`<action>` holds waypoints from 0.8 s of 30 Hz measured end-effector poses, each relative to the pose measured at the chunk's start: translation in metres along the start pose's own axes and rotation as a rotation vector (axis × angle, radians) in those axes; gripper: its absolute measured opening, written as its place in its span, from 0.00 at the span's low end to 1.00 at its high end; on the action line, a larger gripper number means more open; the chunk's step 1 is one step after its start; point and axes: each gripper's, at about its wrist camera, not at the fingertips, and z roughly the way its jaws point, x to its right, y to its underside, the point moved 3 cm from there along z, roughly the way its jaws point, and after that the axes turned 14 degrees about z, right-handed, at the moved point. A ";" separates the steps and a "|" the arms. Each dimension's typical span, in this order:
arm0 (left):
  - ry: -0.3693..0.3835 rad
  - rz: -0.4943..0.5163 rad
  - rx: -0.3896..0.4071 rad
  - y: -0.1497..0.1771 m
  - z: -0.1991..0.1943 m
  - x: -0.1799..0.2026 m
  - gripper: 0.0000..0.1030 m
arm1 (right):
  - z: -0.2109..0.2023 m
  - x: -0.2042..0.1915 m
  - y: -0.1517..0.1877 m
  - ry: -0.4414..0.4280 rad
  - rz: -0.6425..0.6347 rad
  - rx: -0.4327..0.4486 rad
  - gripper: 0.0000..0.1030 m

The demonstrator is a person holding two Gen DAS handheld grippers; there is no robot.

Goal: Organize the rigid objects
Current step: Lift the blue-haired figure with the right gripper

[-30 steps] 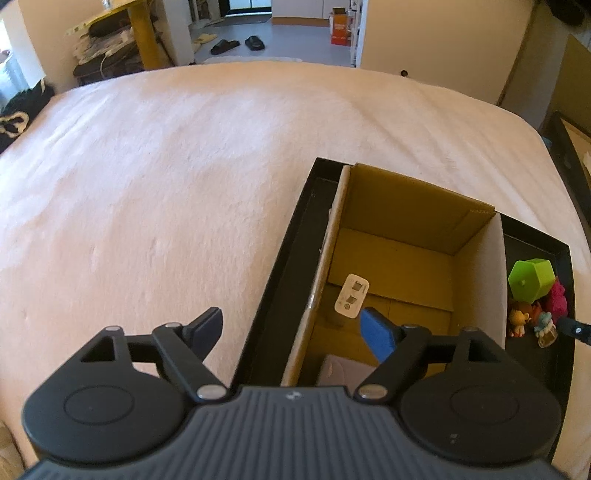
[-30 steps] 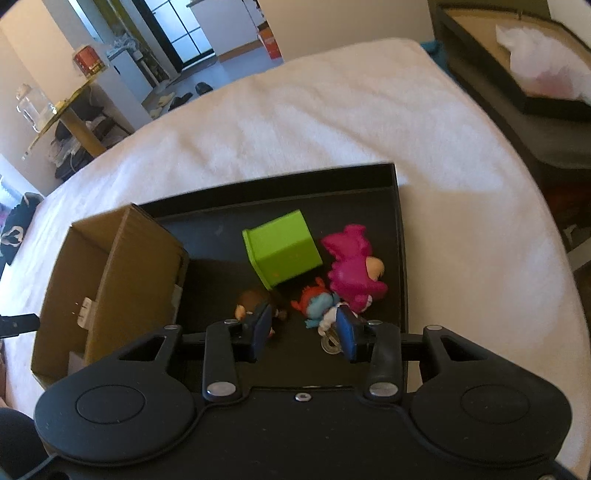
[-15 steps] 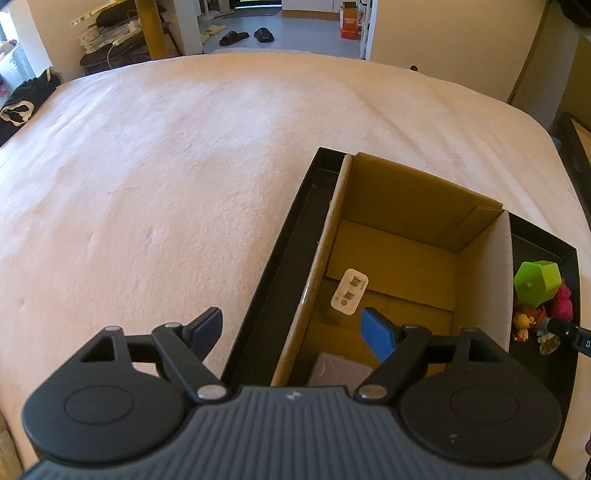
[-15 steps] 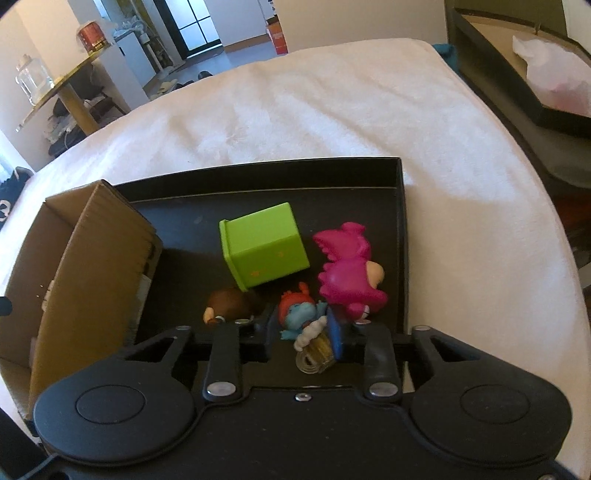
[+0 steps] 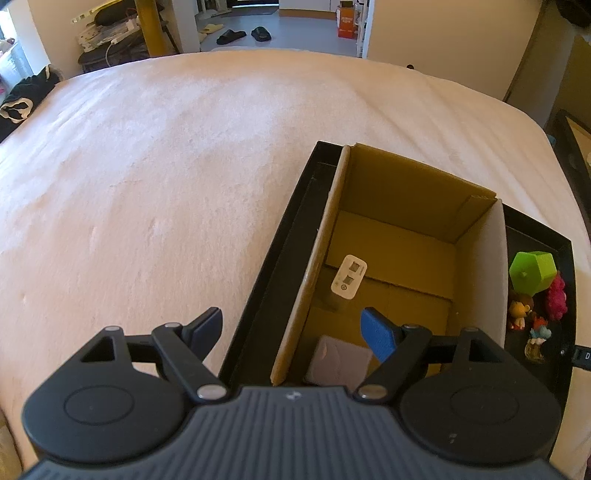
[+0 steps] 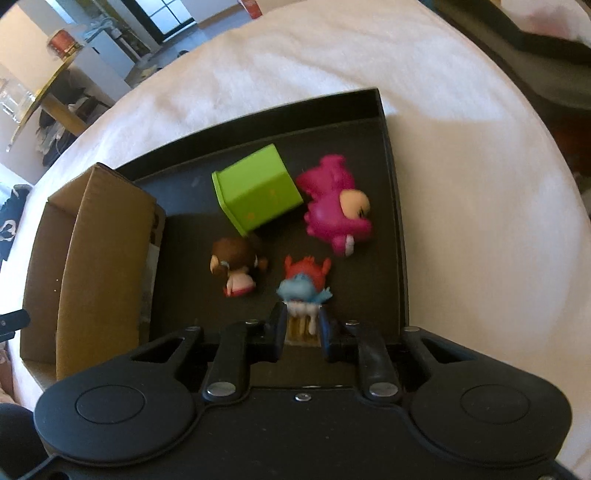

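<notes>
A black tray (image 6: 391,155) on the bed holds a green cube (image 6: 258,192), a pink figure (image 6: 336,210), a brown-haired figure (image 6: 236,262) and a blue figure with red hair (image 6: 304,288). My right gripper (image 6: 302,328) is shut on the blue figure's base, just above the tray floor. An open cardboard box (image 5: 406,206) stands in the tray's left part, with a white tag (image 5: 349,277) and a grey item (image 5: 338,362) inside. My left gripper (image 5: 291,326) is open and empty, straddling the box's left wall. The toys also show in the left wrist view (image 5: 532,269).
The tray (image 5: 280,254) lies on a wide white blanket (image 5: 147,166). Another dark tray with white tissue (image 6: 535,22) lies off the bed at the right. Furniture and slippers (image 5: 243,35) are beyond the bed's far edge.
My right gripper has closed on the blue figure and drawn back slightly with it. The left gripper has drifted a little, still open.
</notes>
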 end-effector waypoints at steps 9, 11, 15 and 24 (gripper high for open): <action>0.020 -0.016 0.005 0.000 0.001 -0.005 0.79 | 0.000 -0.009 0.000 0.031 -0.010 0.031 0.38; 0.023 -0.021 0.006 0.000 0.002 -0.007 0.79 | 0.005 -0.011 -0.001 0.057 -0.015 0.042 0.38; 0.032 -0.028 0.009 -0.002 0.004 -0.009 0.79 | 0.013 -0.020 0.002 0.107 -0.040 0.059 0.41; 0.046 -0.032 0.007 -0.006 0.012 -0.008 0.79 | 0.022 -0.028 0.005 0.205 -0.098 0.123 0.41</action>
